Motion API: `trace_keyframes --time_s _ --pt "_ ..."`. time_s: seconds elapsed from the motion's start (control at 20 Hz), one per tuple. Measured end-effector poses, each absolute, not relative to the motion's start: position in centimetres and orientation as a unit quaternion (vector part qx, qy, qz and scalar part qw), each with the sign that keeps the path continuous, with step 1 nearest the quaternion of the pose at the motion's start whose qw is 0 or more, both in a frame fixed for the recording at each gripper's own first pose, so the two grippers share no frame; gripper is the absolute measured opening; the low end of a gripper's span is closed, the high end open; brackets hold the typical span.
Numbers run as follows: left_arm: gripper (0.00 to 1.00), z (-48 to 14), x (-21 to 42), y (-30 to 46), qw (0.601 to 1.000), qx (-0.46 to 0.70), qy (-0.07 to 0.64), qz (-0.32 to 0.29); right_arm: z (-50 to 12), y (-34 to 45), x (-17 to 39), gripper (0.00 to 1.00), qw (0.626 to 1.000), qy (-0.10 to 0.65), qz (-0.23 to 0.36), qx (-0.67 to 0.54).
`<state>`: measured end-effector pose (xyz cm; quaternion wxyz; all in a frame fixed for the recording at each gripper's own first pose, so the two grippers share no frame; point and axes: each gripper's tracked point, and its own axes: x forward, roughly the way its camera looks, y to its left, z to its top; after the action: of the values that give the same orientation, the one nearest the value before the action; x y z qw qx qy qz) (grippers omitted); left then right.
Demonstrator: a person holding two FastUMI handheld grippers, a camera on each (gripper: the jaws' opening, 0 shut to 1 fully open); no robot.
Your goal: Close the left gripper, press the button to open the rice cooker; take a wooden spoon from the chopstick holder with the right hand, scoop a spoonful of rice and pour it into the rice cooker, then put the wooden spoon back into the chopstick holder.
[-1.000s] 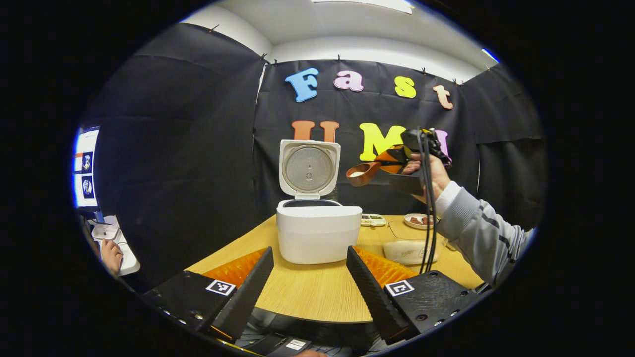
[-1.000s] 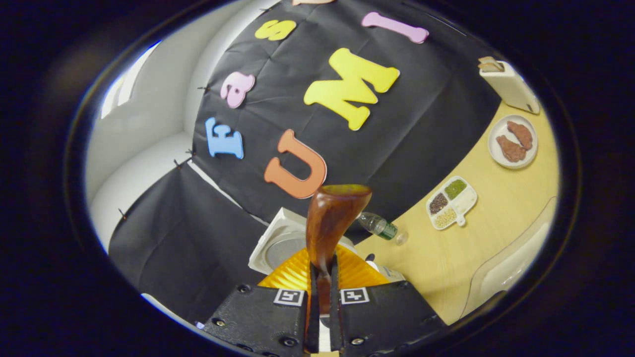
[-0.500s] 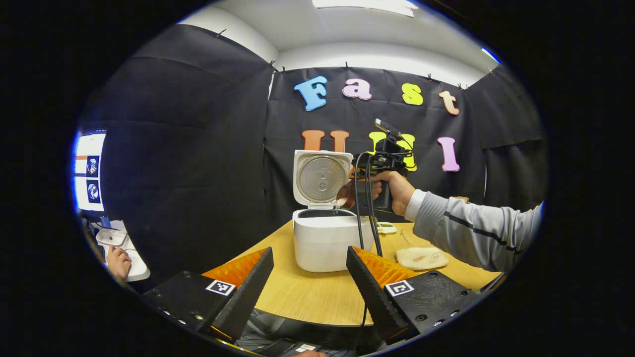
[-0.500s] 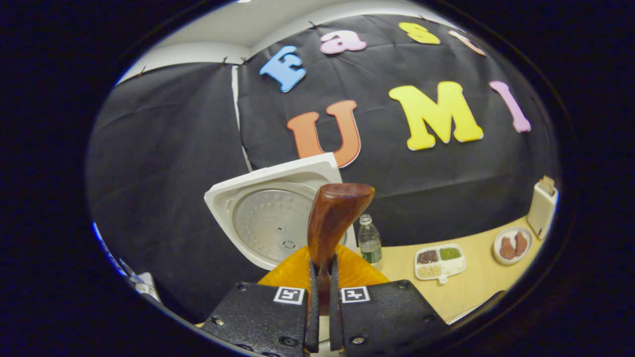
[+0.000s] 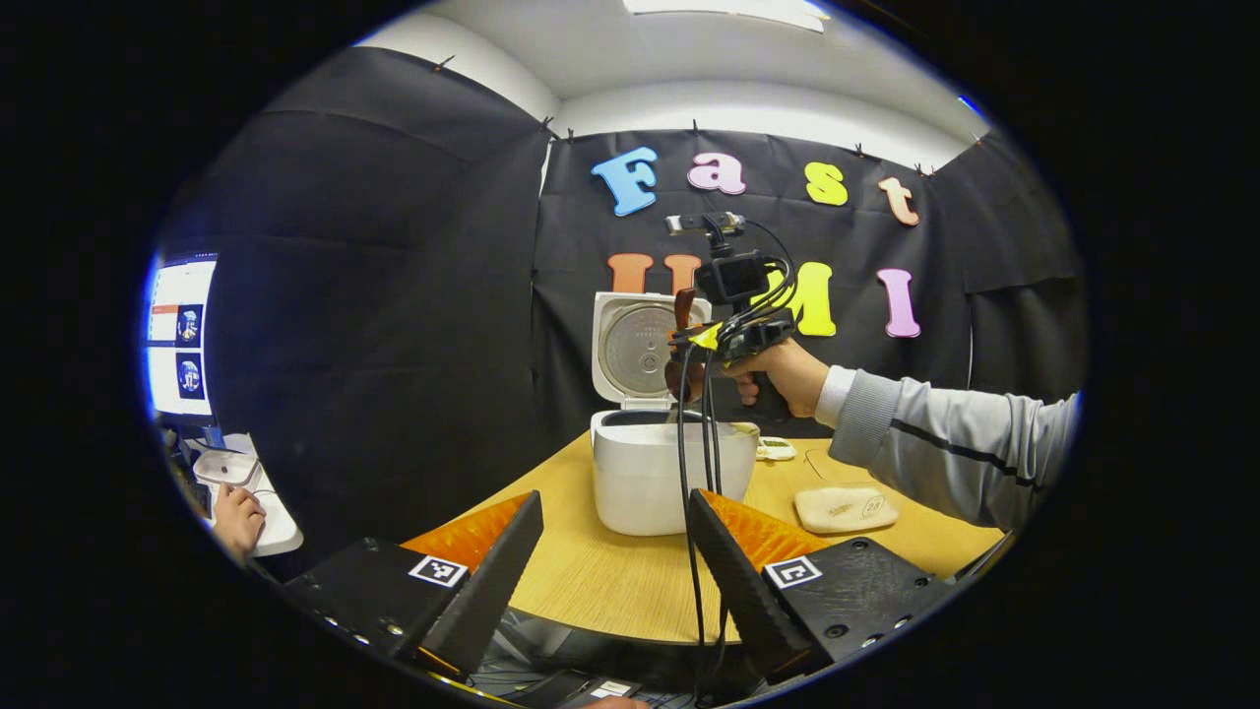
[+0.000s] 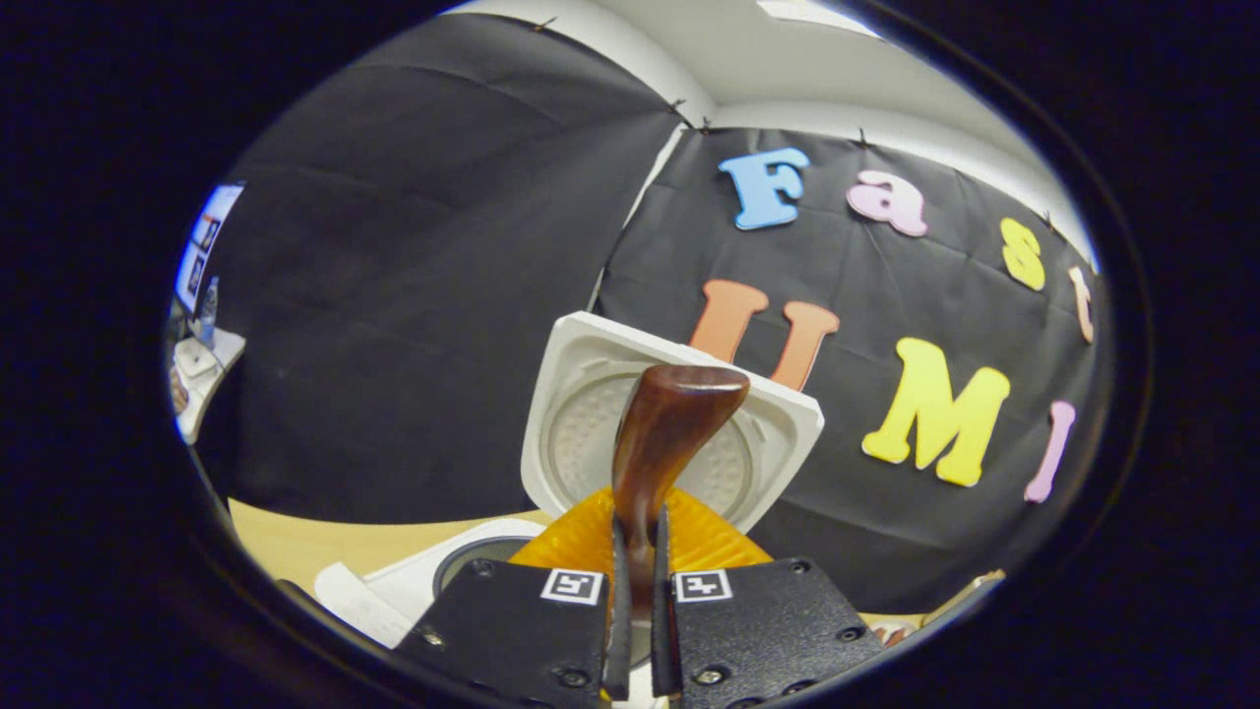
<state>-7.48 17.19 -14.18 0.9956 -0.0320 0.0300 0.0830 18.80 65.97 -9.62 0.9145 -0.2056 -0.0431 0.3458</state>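
Observation:
The white rice cooker [image 5: 671, 478] stands on the wooden table [image 5: 600, 586] with its lid [image 5: 640, 345] swung up. A hand holds my right gripper [image 5: 699, 343] just above the cooker's open pot. That gripper is shut on the handle of the dark wooden spoon [image 5: 681, 313]. In the right gripper view, the spoon [image 6: 671, 418] sticks up from my right gripper [image 6: 637, 537], with its bowl in front of the lid [image 6: 581, 379] and the pot's opening [image 6: 471, 563] below to the left. My left gripper [image 5: 614, 499] hangs open at the table's near edge, well short of the cooker.
A beige flat bag [image 5: 845, 508] lies on the table right of the cooker, and a small divided dish [image 5: 776, 450] sits behind it. The right gripper's cables [image 5: 684, 492] hang down in front of the cooker. At far left are a monitor [image 5: 179, 335] and another person's hand [image 5: 236, 514].
The right gripper carried the spoon left from beside the cooker to above its pot and rolled it over; white rice seen in the bowl earlier no longer shows. The left gripper stayed open.

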Motion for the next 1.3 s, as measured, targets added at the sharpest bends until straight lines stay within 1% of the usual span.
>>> trace_keyframes --time_s 0.1,0.15,0.2,0.45,0.8,0.95,1.15,1.3 --pt "0.94 -14.3 -7.4 17.1 0.995 -0.029 0.032 0.086 -9.8 65.6 18.8 0.13 0.914 -0.044 0.344 -0.211" --pt "0.94 -14.2 -7.4 17.0 0.995 -0.029 0.033 0.087 -9.9 65.4 18.3 0.09 0.916 -0.041 0.345 -0.203" --pt "0.94 -14.1 -7.3 16.8 0.995 -0.029 0.034 0.087 -9.9 64.8 17.8 0.13 0.917 -0.037 0.345 -0.195" --pt "0.94 -13.3 -6.9 16.2 0.995 -0.028 0.031 0.095 -8.4 59.5 17.8 0.13 0.931 -0.013 0.333 -0.146" --pt "0.94 -12.2 -6.3 15.1 0.994 -0.041 0.026 0.099 -4.7 46.7 17.1 0.14 0.949 -0.01 0.307 -0.065" --pt "0.94 -11.0 -4.5 13.2 0.995 -0.035 0.019 0.096 -4.1 41.0 16.7 0.14 0.956 0.004 0.292 -0.029" --pt "0.94 -9.1 -2.4 10.2 0.997 -0.033 0.0 0.073 -3.0 33.1 16.8 0.14 0.965 0.006 0.262 0.001" --pt "0.94 -8.4 -1.0 7.5 0.998 -0.031 -0.009 0.053 -3.7 27.9 17.0 0.14 0.971 0.016 0.24 0.011"
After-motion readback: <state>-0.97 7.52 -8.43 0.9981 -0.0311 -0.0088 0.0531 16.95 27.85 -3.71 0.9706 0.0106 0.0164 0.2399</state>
